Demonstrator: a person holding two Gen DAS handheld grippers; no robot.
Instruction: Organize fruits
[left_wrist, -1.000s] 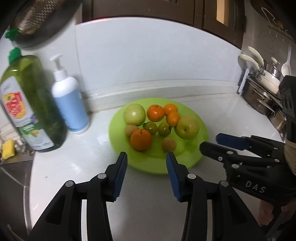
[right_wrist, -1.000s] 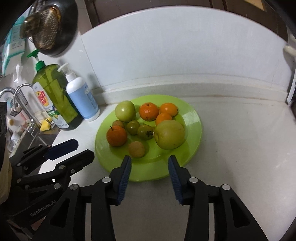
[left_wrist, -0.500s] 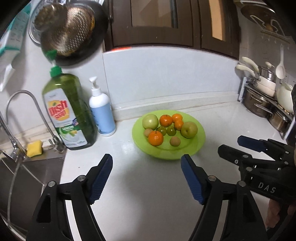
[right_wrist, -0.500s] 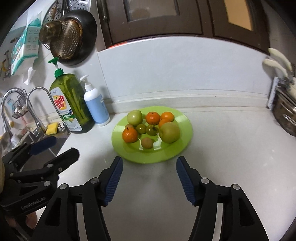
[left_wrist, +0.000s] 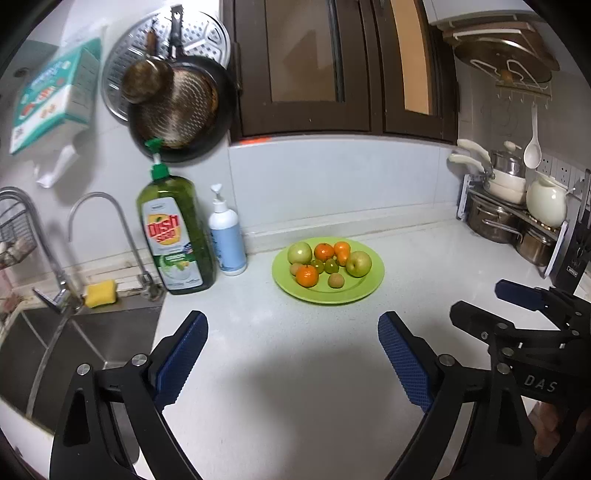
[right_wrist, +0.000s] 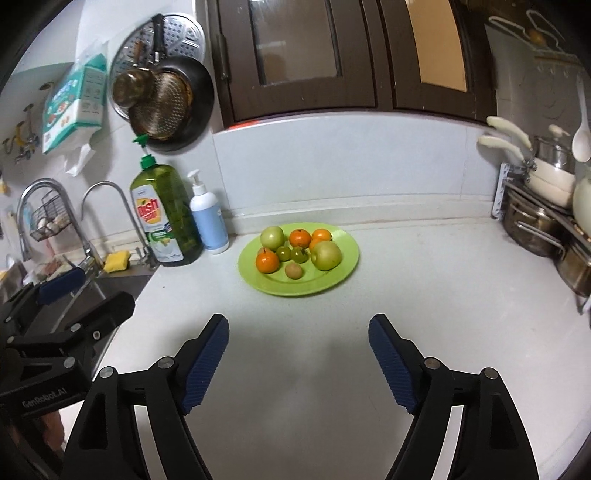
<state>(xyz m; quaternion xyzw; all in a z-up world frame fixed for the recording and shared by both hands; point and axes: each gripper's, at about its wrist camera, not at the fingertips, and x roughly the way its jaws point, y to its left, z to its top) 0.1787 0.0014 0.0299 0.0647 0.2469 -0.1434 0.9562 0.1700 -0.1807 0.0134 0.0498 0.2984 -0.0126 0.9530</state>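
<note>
A lime green plate (left_wrist: 365, 286) sits on the white counter near the back wall, also in the right wrist view (right_wrist: 347, 258). On it lie several fruits: green apples (left_wrist: 300, 252) (left_wrist: 358, 263), oranges (left_wrist: 307, 276) (right_wrist: 267, 261), small green fruits (right_wrist: 299, 254) and a small brown fruit (left_wrist: 336, 280). My left gripper (left_wrist: 291, 338) is open and empty, well back from the plate. My right gripper (right_wrist: 297, 341) is open and empty, also back from the plate. Each gripper shows at the edge of the other's view.
A green dish soap bottle (left_wrist: 177, 236) and a white pump bottle (left_wrist: 227, 240) stand left of the plate. A sink (left_wrist: 51, 350) with a tap (left_wrist: 122, 236) and yellow sponge (left_wrist: 99, 292) lies far left. A rack of pots (left_wrist: 513, 218) stands at the right.
Both grippers have pulled back and up from the plate and opened wider. The fruits have not moved.
</note>
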